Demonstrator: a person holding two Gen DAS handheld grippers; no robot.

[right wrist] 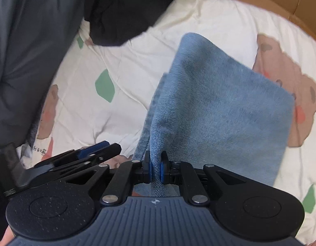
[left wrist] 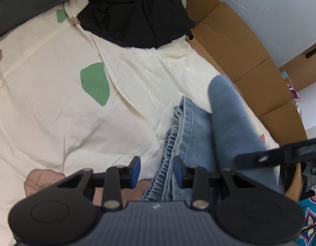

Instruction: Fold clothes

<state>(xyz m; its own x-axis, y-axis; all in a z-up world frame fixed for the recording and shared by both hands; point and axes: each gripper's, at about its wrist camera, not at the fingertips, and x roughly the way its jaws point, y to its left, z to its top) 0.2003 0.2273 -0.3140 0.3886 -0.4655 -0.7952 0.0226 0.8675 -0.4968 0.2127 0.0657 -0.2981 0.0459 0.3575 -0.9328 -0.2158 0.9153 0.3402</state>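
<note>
While pinched: denim garment [right wrist: 215, 110], perhaps jeans.

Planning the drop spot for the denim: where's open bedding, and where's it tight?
Free: the cream quilt around the green patch, between the black garment and the left gripper. Crowded: the side by the cardboard, where the denim hangs from the shut right gripper, and the grey bedding at the far edge.

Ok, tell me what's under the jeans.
The jeans hang over a cream bedsheet printed with green patches and brown bears; one bear pokes out beside them. Whatever print lies directly beneath is covered by the denim.
</note>
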